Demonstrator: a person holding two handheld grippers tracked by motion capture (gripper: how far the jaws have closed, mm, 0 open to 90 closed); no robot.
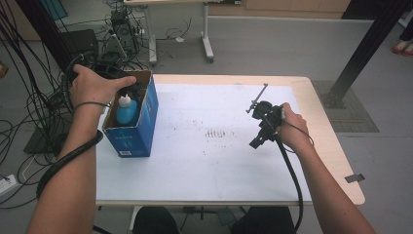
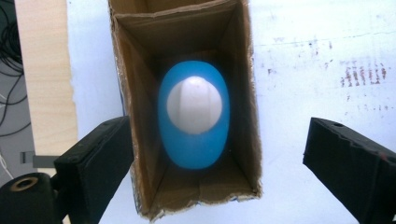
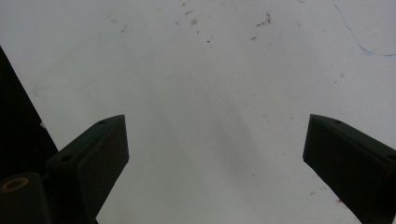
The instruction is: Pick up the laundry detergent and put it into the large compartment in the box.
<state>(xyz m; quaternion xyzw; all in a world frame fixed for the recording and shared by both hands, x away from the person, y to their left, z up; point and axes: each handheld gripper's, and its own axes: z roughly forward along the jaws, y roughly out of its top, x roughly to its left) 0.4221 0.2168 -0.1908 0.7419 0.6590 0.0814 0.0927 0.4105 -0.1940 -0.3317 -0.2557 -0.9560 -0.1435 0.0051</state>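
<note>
The cardboard box (image 1: 138, 122) is open at the top, so the blue bottle (image 2: 194, 114) can be reached from above (its walls close in tightly on all sides). Right of it, the white surface (image 1: 214, 161) lies bare and passable.

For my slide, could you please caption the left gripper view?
Left gripper, open, above a cardboard box holding a blue bottle with a white cap.

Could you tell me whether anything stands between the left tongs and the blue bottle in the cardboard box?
Nothing visible does: the left tongs are open above the open-topped cardboard box, and the blue bottle with its white cap lies uncovered below, though the box walls flank it closely.
</note>
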